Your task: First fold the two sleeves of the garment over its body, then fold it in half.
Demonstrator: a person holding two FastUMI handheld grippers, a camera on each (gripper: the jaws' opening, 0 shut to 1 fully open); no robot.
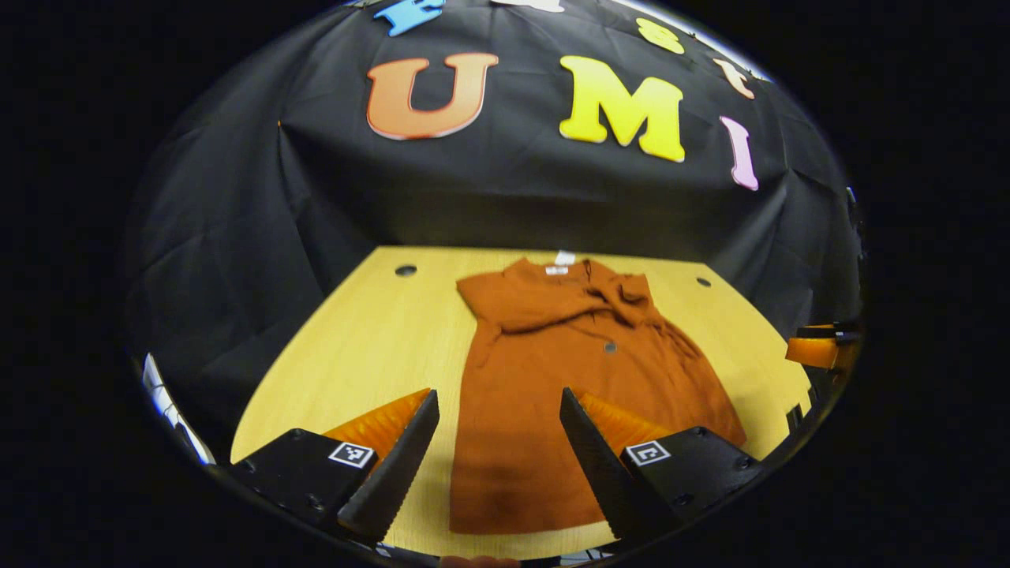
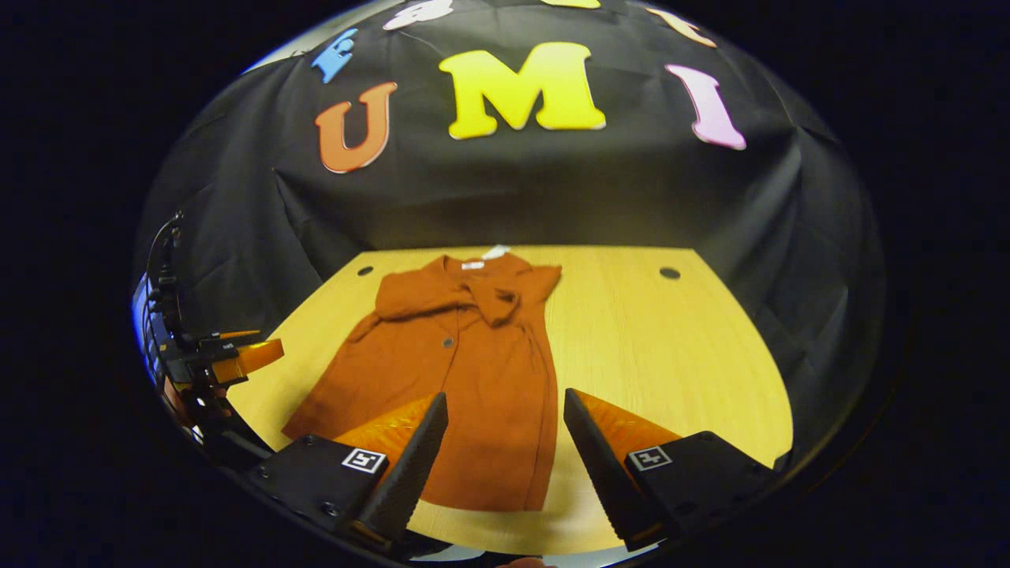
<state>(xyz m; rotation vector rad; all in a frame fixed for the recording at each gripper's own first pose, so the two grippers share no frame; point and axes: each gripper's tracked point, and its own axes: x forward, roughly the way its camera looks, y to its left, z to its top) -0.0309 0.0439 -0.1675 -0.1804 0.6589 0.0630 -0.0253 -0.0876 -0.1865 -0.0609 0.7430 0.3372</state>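
Here, left gripper [image 1: 499, 454] and right gripper [image 2: 505, 457] both hang spread wide, serrated fingers holding nothing. Beyond them, toward 12 o'clock, the rust-orange garment [image 1: 568, 379] lies flat on the pale wood-grain table [image 2: 663, 355], both sleeves [image 2: 473, 293] crossed in crumpled folds over its chest.

Wooden table [image 1: 371, 331], dark round holes [image 1: 405, 270] near far corners, possibly grommets.

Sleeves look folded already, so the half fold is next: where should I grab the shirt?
Probably the near hem corners of the shirt, one per gripper, coming from the near edge. The hem lies flat and free, while the folded sleeves bunch by the collar.
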